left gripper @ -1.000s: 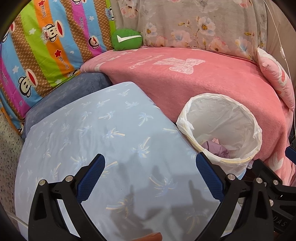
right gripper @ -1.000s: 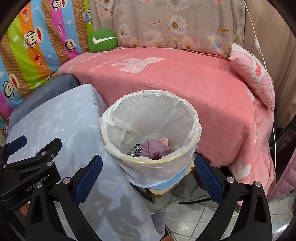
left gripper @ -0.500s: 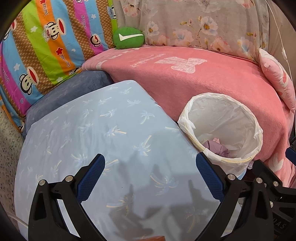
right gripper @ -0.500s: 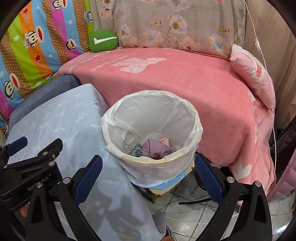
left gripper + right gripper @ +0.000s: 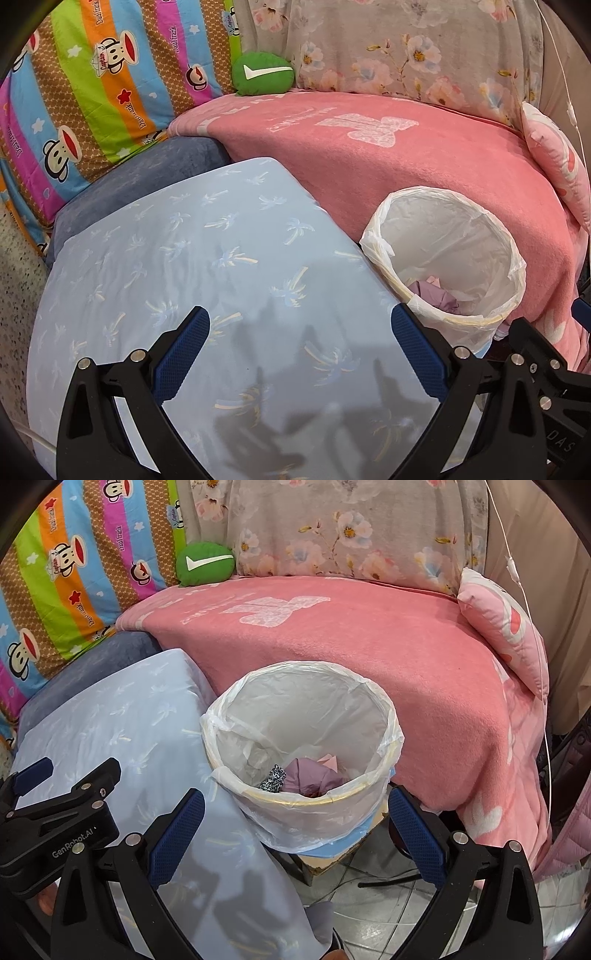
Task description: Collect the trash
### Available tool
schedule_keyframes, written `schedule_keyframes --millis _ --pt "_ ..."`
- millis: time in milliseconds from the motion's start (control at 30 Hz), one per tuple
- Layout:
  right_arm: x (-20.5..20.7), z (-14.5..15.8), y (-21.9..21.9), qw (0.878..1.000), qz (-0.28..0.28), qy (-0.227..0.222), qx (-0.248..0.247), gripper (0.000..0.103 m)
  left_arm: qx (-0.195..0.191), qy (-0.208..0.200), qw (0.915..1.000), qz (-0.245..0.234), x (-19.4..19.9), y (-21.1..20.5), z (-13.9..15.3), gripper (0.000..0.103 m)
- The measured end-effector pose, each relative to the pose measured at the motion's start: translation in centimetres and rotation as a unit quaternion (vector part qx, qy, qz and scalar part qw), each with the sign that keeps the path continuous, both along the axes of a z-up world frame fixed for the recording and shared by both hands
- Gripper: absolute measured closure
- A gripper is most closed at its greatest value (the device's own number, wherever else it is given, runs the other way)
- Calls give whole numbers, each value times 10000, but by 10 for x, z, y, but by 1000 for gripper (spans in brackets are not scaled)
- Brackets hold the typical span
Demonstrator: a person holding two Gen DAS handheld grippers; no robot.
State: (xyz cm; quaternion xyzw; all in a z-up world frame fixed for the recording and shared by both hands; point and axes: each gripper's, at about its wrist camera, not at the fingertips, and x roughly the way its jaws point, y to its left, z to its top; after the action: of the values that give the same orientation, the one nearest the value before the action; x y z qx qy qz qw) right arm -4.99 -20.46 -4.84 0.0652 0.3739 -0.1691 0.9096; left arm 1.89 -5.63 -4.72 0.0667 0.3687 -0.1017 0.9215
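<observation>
Hovering side by side, the left gripper (image 5: 297,352) and right gripper (image 5: 295,829) hold nothing, fingers spread, near the lined bin (image 5: 295,716).

The bin (image 5: 303,738) stands between the table (image 5: 122,731) on its left and the sofa (image 5: 406,646) behind.

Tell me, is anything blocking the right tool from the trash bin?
Nothing visible does. The right tool is open and empty, and the trash bin sits straight ahead of it with its top open and some scraps inside.
</observation>
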Motion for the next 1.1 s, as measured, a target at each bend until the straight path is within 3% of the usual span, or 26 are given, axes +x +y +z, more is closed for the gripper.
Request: schedule_keyframes --millis 1100 --pt "-6 11 9 9999 68 -99 -93 6 -61 -81 9999 64 -5 2 9 8"
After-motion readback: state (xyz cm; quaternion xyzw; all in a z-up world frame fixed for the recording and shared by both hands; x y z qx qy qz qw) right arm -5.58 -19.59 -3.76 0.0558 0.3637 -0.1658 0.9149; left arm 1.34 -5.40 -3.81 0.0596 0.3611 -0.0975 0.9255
